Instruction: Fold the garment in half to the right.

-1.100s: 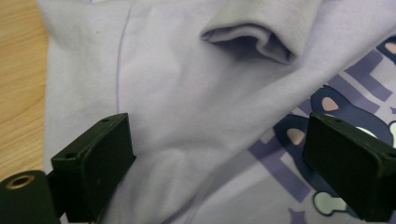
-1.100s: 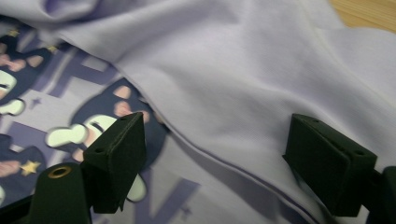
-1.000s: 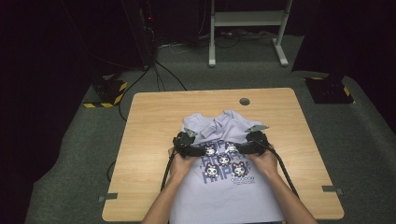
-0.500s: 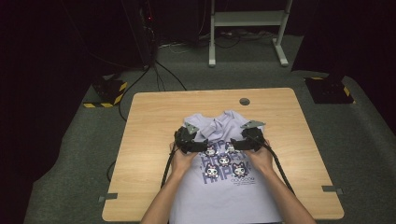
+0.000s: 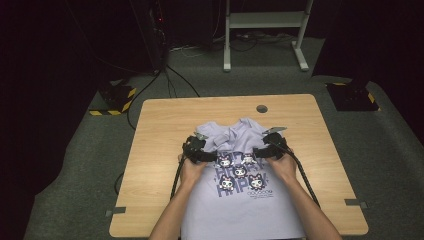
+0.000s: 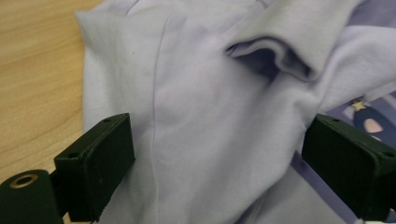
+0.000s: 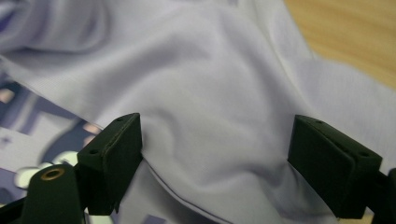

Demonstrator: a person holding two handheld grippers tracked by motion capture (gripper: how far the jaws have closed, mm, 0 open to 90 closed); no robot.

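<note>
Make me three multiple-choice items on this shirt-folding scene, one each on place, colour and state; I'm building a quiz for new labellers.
1. Where does the T-shirt lie on the table?
A. At the far edge
B. From the middle to the near edge
C. On the left corner

2. What colour is the T-shirt?
A. Lavender
B. Green
C. Red

3. How do the jaws of the left claw and the right claw stand?
A. Both clamped shut on a fold
B. One shut, one wide
C. Both wide apart over the cloth

Answers:
1 B: the high view shows it running from the table's middle down to the near edge.
2 A: pale purple cloth with a dark cartoon print.
3 C: each gripper view shows a broad gap between its jaws, with cloth lying under it.
</note>
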